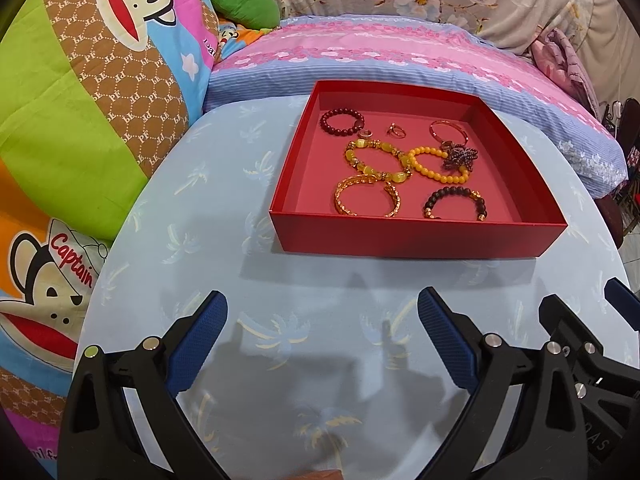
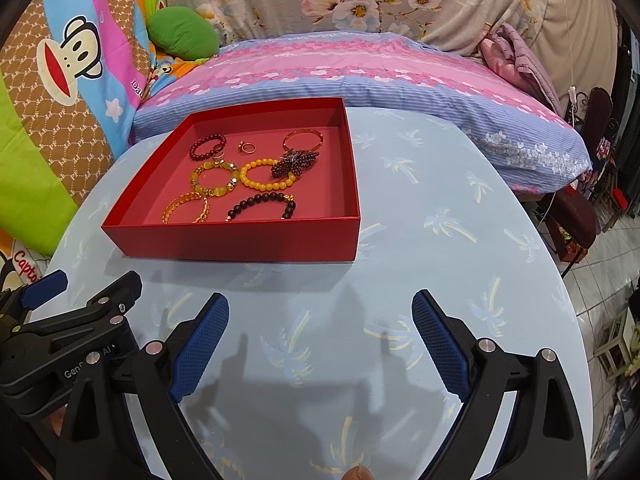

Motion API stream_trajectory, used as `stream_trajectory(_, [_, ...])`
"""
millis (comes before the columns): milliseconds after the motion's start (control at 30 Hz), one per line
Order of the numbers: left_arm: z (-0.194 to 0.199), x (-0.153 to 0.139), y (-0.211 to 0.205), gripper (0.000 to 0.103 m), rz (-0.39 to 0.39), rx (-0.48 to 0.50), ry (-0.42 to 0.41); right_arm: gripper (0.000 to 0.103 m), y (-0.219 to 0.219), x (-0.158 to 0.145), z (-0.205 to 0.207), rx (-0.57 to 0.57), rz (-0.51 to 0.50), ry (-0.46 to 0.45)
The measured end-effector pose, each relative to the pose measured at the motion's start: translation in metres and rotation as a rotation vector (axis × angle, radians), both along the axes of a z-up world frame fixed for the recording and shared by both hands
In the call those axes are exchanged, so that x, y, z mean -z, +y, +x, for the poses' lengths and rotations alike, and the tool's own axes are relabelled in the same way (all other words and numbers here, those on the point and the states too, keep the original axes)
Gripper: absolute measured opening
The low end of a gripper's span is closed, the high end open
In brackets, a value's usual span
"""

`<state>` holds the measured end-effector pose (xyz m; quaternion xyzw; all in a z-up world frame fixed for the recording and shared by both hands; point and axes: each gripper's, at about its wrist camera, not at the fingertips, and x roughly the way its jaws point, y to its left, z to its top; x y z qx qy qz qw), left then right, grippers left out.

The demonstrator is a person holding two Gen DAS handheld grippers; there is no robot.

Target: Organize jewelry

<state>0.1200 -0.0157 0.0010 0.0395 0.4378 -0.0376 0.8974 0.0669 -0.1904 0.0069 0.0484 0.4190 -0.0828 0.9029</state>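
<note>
A shallow red box [image 1: 412, 238] [image 2: 240, 238] stands on the light blue table. It holds several pieces: a dark red bead bracelet [image 1: 342, 121] [image 2: 206, 146], a small ring [image 1: 396, 131] [image 2: 247, 147], a rose-gold bangle [image 1: 448, 130] [image 2: 303, 141], two yellow bead bracelets [image 1: 378, 160] [image 1: 438, 164], a gold chain bracelet [image 1: 366, 196] [image 2: 186, 208], a black bead bracelet [image 1: 454, 202] [image 2: 262, 202] and a dark beaded ornament [image 1: 460, 156] [image 2: 294, 165]. My left gripper [image 1: 322, 308] is open, nearer than the box. My right gripper [image 2: 320, 308] is open too, right of the box's front.
The round table [image 2: 440, 220] has a palm-print cloth. A pink and blue pillow [image 1: 380, 56] lies behind the box, cartoon-monkey bedding [image 1: 80, 80] to the left. A dark stool and chair [image 2: 576, 208] stand on the tiled floor at right.
</note>
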Motion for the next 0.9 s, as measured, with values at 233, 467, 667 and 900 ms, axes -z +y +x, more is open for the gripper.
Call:
stream_trajectory(233, [-0.0001, 0.0001, -0.0009, 0.092, -0.001, -0.005, 0.0, 0.089, 0.0002, 0.0001, 0.0, -0.001, 0.0, 0.0])
stream_trajectory(467, [-0.0004, 0.0006, -0.0006, 0.092, 0.006, -0.013, -0.008, 0.089, 0.0006, 0.0004, 0.0001, 0.0, 0.0, 0.001])
stream_trajectory(667, [-0.0003, 0.001, 0.0001, 0.092, 0.008, -0.015, -0.005, 0.089, 0.0007, 0.0004, 0.0, 0.001, -0.001, 0.001])
stream_trajectory(900, [0.0005, 0.0019, 0.0008, 0.092, 0.009, -0.016, -0.001, 0.089, 0.0003, 0.0004, 0.0002, 0.0, -0.001, 0.002])
